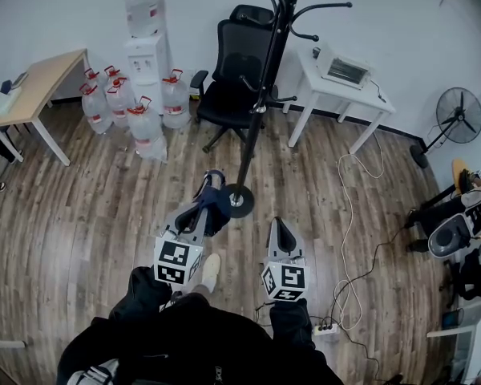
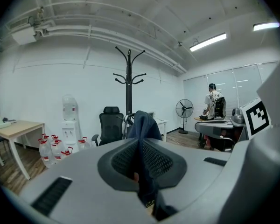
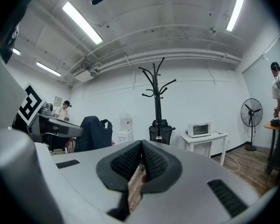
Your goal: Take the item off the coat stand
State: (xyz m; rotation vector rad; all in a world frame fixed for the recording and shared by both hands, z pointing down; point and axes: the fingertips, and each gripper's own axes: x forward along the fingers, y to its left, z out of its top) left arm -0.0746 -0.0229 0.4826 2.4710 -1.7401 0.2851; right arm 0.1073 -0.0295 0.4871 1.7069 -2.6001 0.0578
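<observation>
The item point(image 2: 143, 124) is a dark navy piece of cloth, pinched between the closed jaws of the left gripper point(image 1: 212, 184). It stands up in a rumpled fold above the pads and trails down between them, and it hangs clear of the coat stand's hooks. The coat stand point(image 1: 260, 103) is a slim black pole that stands upright on a round base on the wood floor. Curved black hooks branch out near its top, and it rises beyond the held cloth.
</observation>
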